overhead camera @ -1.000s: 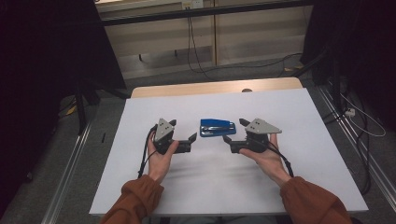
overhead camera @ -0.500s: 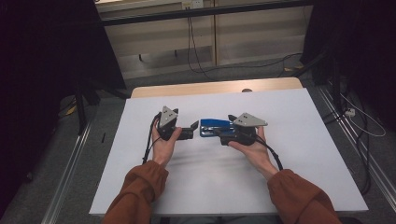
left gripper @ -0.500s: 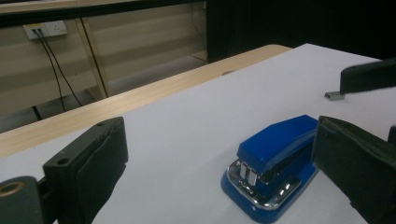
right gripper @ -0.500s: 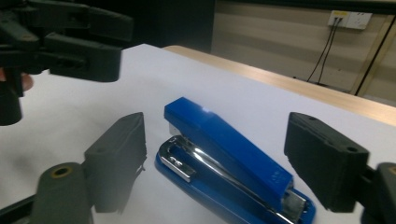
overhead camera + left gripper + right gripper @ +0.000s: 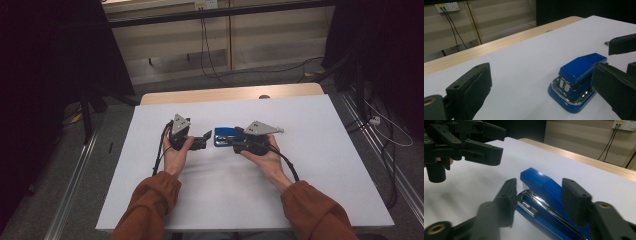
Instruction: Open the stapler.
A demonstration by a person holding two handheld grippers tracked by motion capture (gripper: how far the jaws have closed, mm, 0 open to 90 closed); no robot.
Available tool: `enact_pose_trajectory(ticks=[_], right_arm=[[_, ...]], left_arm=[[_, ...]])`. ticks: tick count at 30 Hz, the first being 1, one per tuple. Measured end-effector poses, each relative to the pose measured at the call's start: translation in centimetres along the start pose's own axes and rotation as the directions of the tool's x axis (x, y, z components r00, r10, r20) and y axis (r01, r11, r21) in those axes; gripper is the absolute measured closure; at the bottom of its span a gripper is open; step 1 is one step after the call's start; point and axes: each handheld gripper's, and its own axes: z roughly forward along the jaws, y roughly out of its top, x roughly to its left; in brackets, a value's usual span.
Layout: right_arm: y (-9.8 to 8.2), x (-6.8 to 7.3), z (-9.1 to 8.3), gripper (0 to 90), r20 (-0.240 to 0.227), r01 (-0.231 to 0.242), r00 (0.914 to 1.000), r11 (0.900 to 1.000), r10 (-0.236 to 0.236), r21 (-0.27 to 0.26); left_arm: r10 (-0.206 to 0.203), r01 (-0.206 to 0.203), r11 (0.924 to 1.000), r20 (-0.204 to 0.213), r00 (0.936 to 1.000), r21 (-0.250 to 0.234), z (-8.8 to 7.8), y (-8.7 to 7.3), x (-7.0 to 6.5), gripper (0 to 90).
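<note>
The right gripper (image 5: 537, 203) is held wide open, one jaw on each long side of the blue stapler (image 5: 549, 192); nothing is clamped, and a gap can be seen on both sides in the right gripper view. The stapler's rear part lies between these jaws, so its long axis is crossed by the line along which they would close. The stapler (image 5: 226, 136) is seen lying flat on the white table (image 5: 320, 165), near the middle, its length running left to right. Its front end is pointed toward the left gripper (image 5: 204, 138), which is also spread open and empty, just beside that end but apart from it. The right gripper is judged much the nearer for a grasp.
</note>
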Motion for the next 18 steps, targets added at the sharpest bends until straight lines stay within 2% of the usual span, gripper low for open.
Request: enact_pose_trajectory(ticks=[2,6,8,10,13,15,18], right_arm=[[0.0,0.1,0.1,54.0,-0.009,-0.005,0.9999,1.000,0.005,-0.002],[-0.1,0.2,0.2,65.6,-0.010,-0.008,0.9999,1.000,0.008,-0.009],[0.0,0.2,0.3,71.8,-0.026,-0.005,0.9997,1.000,0.005,-0.005],[0.0,0.3,0.4,79.1,-0.026,0.001,0.9997,1.000,-0.001,0.014],[0.0,0.3,0.7,87.9,-0.054,0.006,0.9986,0.999,-0.003,0.046],[0.0,0.2,0.8,90.0,-0.069,-0.003,0.9976,0.999,0.007,0.055],[0.0,0.2,1.1,90.0,-0.082,0.011,0.9967,0.997,-0.005,0.075]], left_arm=[[0.000,0.000,1.0000,0.000,1.0000,0.004,0.0,0.0,0.0,3.2],[0.005,-0.005,0.9999,0.005,1.0000,0.016,0.0,-0.1,0.0,3.1],[0.003,-0.003,0.9998,0.003,1.0000,0.018,0.0,-0.1,0.0,3.1],[-0.001,0.001,0.9998,0.006,1.0000,0.020,0.0,-0.1,0.0,3.0],[0.001,-0.001,0.9995,0.002,1.0000,0.033,0.0,-0.3,0.1,3.0],[0.001,-0.001,0.9993,0.000,1.0000,0.038,0.1,-0.4,0.2,3.0],[-0.001,0.001,0.9991,-0.001,1.0000,0.043,0.1,-0.6,0.4,2.9]])
